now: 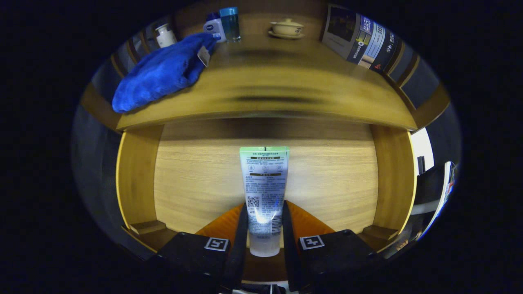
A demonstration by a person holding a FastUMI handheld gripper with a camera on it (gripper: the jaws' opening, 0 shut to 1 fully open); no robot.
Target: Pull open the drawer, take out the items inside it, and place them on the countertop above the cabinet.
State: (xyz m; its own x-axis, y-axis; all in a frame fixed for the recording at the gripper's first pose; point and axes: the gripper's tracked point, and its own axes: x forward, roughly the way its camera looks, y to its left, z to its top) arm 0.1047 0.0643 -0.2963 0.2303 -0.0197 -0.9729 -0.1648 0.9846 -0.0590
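Hand-held gripper (264, 228) clamps both fingers on the tube (264, 192) over the open drawer (137, 179). Its long axis runs straight ahead along the fingers, crimped end pointing toward the table (286, 90) beyond and above.

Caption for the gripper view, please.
Fingers shut on a tube over the open drawer, countertop beyond.

The gripper (264, 220) pinches the tube (264, 192) over the open drawer (196, 179), whose floor is bare, and the countertop's (286, 94) middle and front edge are free, with a blue towel (163, 73) at its left corner.
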